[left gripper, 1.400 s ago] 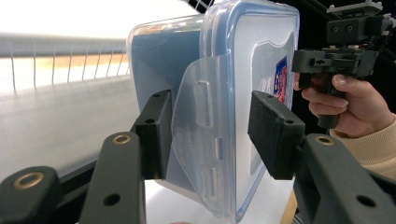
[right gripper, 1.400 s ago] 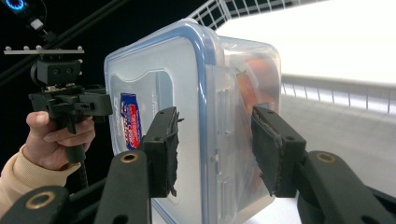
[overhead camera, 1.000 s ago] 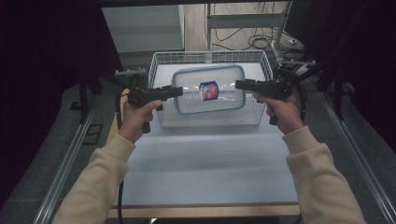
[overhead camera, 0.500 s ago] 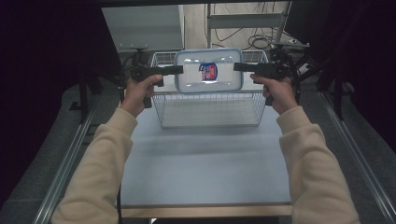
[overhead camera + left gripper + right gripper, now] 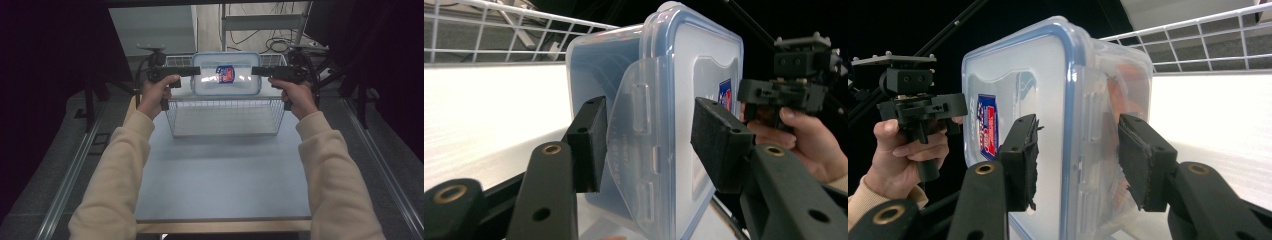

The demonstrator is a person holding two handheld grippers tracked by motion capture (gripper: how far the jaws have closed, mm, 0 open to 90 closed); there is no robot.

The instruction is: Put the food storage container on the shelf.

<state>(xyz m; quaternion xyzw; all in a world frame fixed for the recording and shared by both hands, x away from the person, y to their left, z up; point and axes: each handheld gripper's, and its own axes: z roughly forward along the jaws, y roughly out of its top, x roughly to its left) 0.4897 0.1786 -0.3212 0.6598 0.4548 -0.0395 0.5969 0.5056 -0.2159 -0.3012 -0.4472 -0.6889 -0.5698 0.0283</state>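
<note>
**Clear plastic box held between two grippers above the wire basket**

Transparent plastic, with a blue-rimmed lid, makes up the food container (image 5: 227, 74), which hangs in the air over the far part of the white wire basket (image 5: 225, 119) on the grey-blue table (image 5: 220, 175). The left gripper (image 5: 194, 71) clamps the container at one short end, over the lid clip; its jaws have just been opening a little, but the pads press on the box in the left gripper view. The right gripper (image 5: 257, 71) grasps the opposite short end in the same way. A red and blue label (image 5: 225, 74) sits on the lid. Both hands hold the grippers level, facing each other.
</note>
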